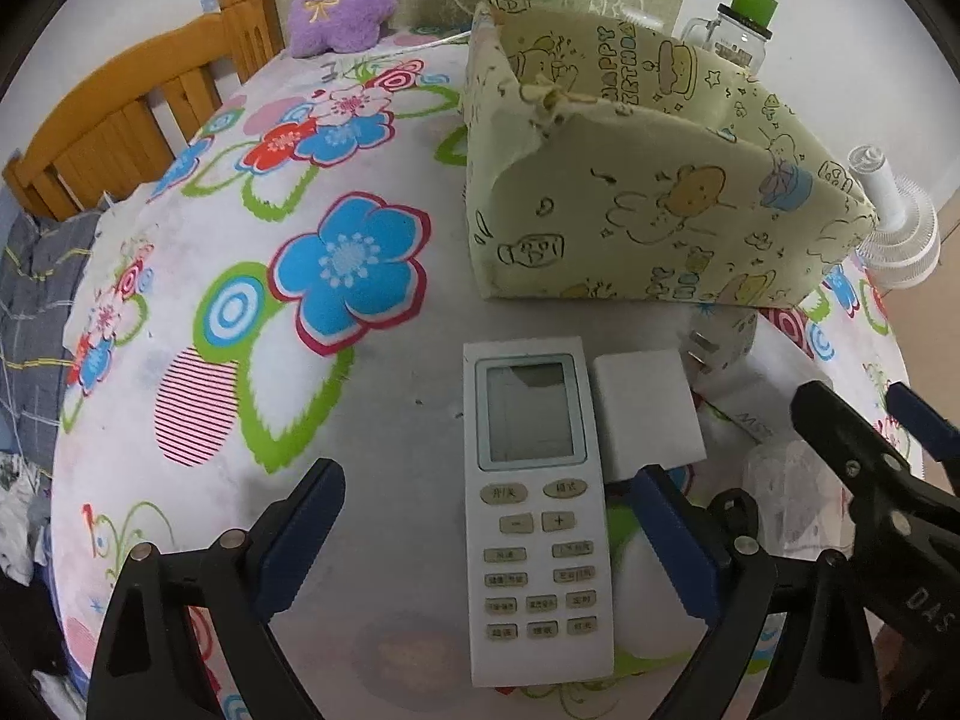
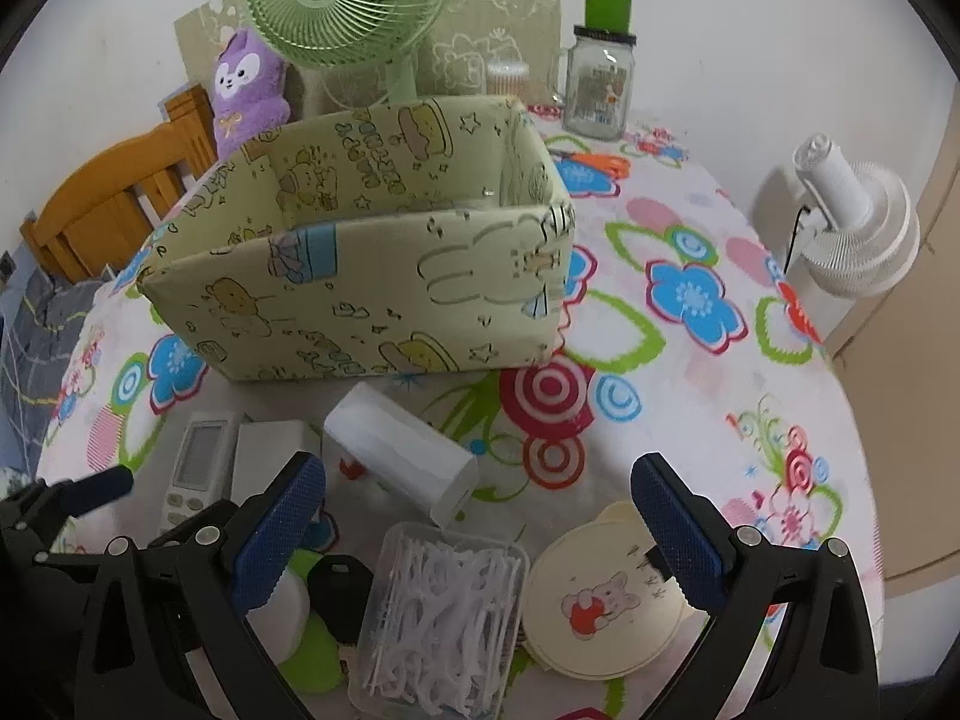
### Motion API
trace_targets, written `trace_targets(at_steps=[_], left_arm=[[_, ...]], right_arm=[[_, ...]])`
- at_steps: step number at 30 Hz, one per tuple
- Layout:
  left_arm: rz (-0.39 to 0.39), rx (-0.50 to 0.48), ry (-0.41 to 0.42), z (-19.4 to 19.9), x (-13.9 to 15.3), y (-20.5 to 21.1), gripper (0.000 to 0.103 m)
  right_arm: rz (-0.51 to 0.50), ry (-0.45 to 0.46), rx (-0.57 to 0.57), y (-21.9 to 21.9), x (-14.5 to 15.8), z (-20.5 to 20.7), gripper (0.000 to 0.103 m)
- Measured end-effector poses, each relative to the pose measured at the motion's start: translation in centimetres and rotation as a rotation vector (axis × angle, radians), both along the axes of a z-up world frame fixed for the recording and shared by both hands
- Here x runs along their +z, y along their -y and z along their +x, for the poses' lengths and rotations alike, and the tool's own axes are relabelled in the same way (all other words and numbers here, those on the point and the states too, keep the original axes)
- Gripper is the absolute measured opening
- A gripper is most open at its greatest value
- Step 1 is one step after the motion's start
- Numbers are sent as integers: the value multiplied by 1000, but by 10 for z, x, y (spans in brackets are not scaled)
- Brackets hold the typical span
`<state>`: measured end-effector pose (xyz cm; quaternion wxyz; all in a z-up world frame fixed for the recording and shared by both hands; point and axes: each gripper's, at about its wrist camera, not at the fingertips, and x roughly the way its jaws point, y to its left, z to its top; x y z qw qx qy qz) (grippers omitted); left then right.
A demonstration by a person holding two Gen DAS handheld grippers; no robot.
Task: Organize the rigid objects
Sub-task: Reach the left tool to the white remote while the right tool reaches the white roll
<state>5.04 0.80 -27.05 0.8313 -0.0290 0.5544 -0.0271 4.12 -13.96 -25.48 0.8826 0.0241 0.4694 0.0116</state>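
A white remote control (image 1: 537,516) lies on the flowered table between the fingers of my open left gripper (image 1: 486,534). A white block (image 1: 648,414) lies beside it on the right. A pale green cartoon-print box (image 1: 654,204) stands open behind them. My right gripper (image 2: 480,522) is open above a clear case of floss picks (image 2: 441,618), with a round cream mirror (image 2: 600,600) to the right, a black object (image 2: 339,591) to the left and a white box (image 2: 399,450) lying ahead. The print box (image 2: 360,294), the remote (image 2: 198,462) and the left gripper (image 2: 90,489) show there too.
A green fan (image 2: 348,0), a purple plush toy (image 2: 249,90), a glass jar with a green lid (image 2: 600,84) and orange scissors (image 2: 600,165) stand behind the box. A white fan (image 2: 852,228) is at the table's right edge. A wooden chair (image 1: 120,126) stands left.
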Motion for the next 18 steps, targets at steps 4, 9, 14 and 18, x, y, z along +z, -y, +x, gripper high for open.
trace_targets(at_steps=[4, 9, 14, 18], left_arm=[[20, -3, -17, -4, -4, 0, 90], [0, 8, -40, -1, -9, -5, 85], [-2, 7, -36, 1, -9, -4, 64], [10, 28, -39, 6, -7, -4, 47]], right_arm=[[0, -6, 1, -2, -5, 1, 103], [0, -10, 8, -7, -9, 4, 103], [-7, -7, 2, -10, -10, 10, 103], [1, -11, -10, -11, -13, 14, 103]])
